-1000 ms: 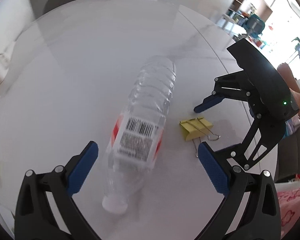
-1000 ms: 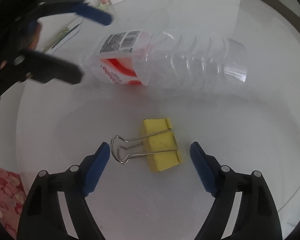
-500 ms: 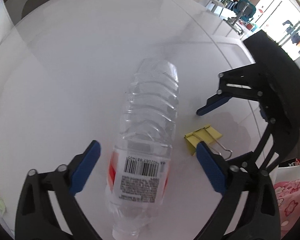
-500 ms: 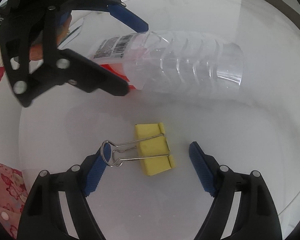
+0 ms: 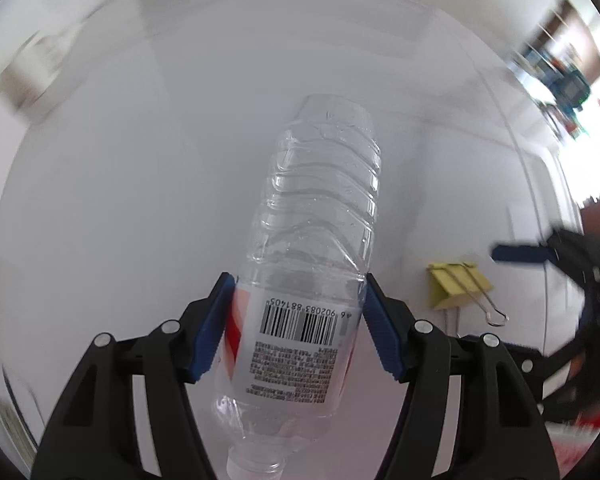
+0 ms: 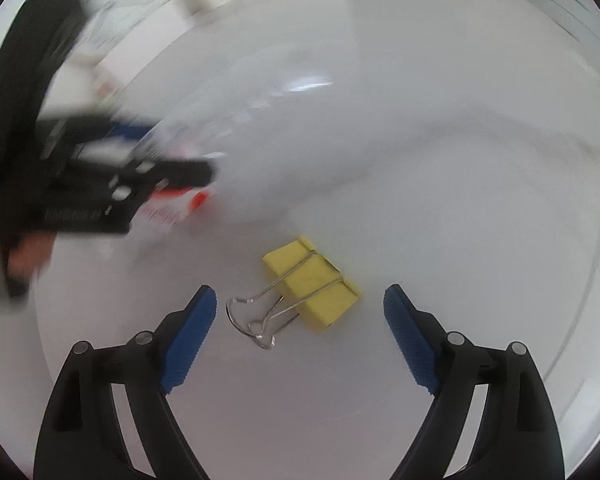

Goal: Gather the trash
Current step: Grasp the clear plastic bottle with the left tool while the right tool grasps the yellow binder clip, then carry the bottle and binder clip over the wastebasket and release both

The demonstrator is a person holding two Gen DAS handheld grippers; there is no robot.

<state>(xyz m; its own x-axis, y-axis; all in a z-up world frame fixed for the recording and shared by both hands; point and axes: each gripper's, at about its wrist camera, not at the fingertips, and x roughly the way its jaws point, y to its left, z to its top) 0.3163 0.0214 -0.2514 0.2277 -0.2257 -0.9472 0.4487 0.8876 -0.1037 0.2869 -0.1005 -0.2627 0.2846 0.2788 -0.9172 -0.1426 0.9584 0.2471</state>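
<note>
**Left fingers close around the bottle; right fingers spread over the binder clip**

In the left wrist view, the left gripper [image 5: 296, 326] sits in the lower middle of the frame with the clear plastic bottle [image 5: 316, 248] lying between its two blue pads. The jaws are closing, and both pads already meet the bottle's sides at the top edge of the white barcode label, one on the left flank and one on the right. The bottle lies on its side on the white table [image 5: 140, 160]. Its ribbed base points toward the upper middle of the frame, and its neck points down to the bottom edge, passing between the black finger arms. To the right of the bottle, at the middle right of the frame, lies the yellow binder clip [image 5: 458, 284], clear of the left fingers, with the blurred right gripper [image 5: 540, 280] just beyond it.

In the right wrist view, the right gripper [image 6: 296, 336] occupies the lower part of the frame. Its jaws stand apart and are opening. The binder clip [image 6: 312, 288] lies flat on the table between the two blue pads, slightly above their tips, and touches neither. Its wire handles point toward the left pad and its yellow body angles toward the upper middle. The left gripper shows as a dark blur at the middle left.
</note>
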